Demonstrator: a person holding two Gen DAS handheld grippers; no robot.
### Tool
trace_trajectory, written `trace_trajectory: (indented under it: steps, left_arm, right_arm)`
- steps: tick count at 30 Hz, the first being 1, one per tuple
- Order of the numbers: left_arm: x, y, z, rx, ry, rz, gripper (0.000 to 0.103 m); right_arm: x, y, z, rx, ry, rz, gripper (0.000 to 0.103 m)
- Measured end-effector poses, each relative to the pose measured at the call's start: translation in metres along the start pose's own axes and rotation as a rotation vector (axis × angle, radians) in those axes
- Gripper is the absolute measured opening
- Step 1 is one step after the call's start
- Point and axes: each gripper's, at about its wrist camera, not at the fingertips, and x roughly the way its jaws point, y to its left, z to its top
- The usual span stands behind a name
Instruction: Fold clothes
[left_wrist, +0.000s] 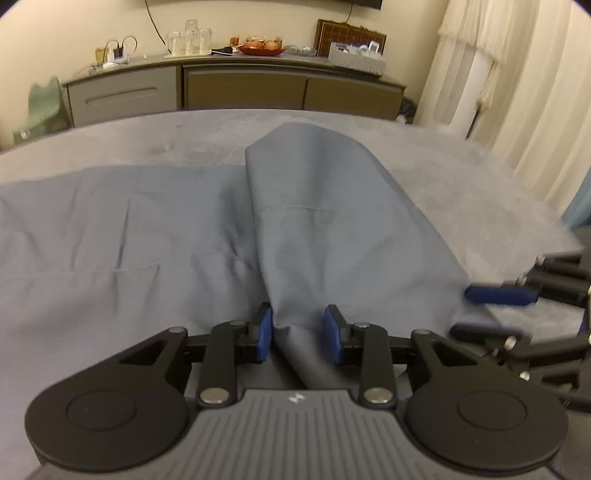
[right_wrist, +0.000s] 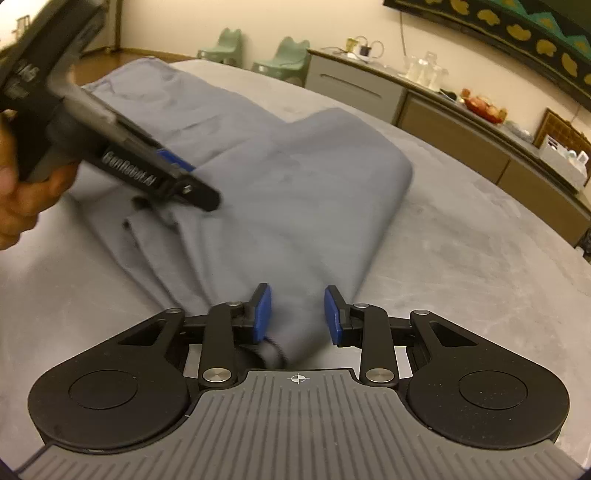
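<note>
A blue-grey garment (left_wrist: 317, 229) lies on the grey table (left_wrist: 461, 177), its right part folded over to the left part. My left gripper (left_wrist: 298, 332) is open, and the near edge of the folded flap lies between its fingers without being pinched. My right gripper (right_wrist: 297, 314) is open too, with the garment's near corner (right_wrist: 295, 332) lying between its fingers. The right gripper also shows at the right edge of the left wrist view (left_wrist: 480, 312). The left gripper, held in a hand, shows at the upper left of the right wrist view (right_wrist: 173, 177), over the garment (right_wrist: 295, 192).
A long sideboard (left_wrist: 240, 88) stands behind the table with glasses, a fruit bowl and boxes on it. Green chairs (right_wrist: 291, 55) stand by the wall. Curtains (left_wrist: 517, 92) hang at the right. Bare table surface (right_wrist: 461, 258) lies right of the garment.
</note>
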Motion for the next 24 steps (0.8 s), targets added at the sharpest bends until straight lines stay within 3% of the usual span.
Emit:
trace_trajectory:
  steps: [7, 12, 14, 17, 21, 24]
  left_arm:
    - [-0.018, -0.034, -0.011, 0.154, 0.007, 0.089, 0.032]
    - [-0.020, -0.037, -0.013, 0.138, 0.021, -0.006, 0.032]
    - [-0.021, -0.038, -0.017, 0.148, 0.052, -0.029, 0.032]
    - [-0.036, -0.033, -0.021, 0.149, 0.059, -0.019, 0.031]
    - [-0.072, -0.001, -0.023, 0.079, 0.002, 0.005, 0.033]
    - [-0.097, 0.025, -0.024, -0.011, -0.031, 0.047, 0.041]
  right_arm:
    - [-0.003, -0.028, 0.008, 0.156, 0.026, 0.029, 0.039]
    - [0.005, -0.032, 0.013, 0.291, -0.070, 0.133, 0.040]
    - [0.015, -0.021, 0.012, 0.233, -0.005, 0.078, 0.036]
    - [0.012, -0.013, 0.016, 0.169, 0.023, 0.006, 0.037]
    - [-0.018, -0.006, 0.025, 0.204, -0.095, 0.017, 0.037]
    - [-0.023, 0.014, 0.032, 0.204, -0.193, 0.073, 0.045]
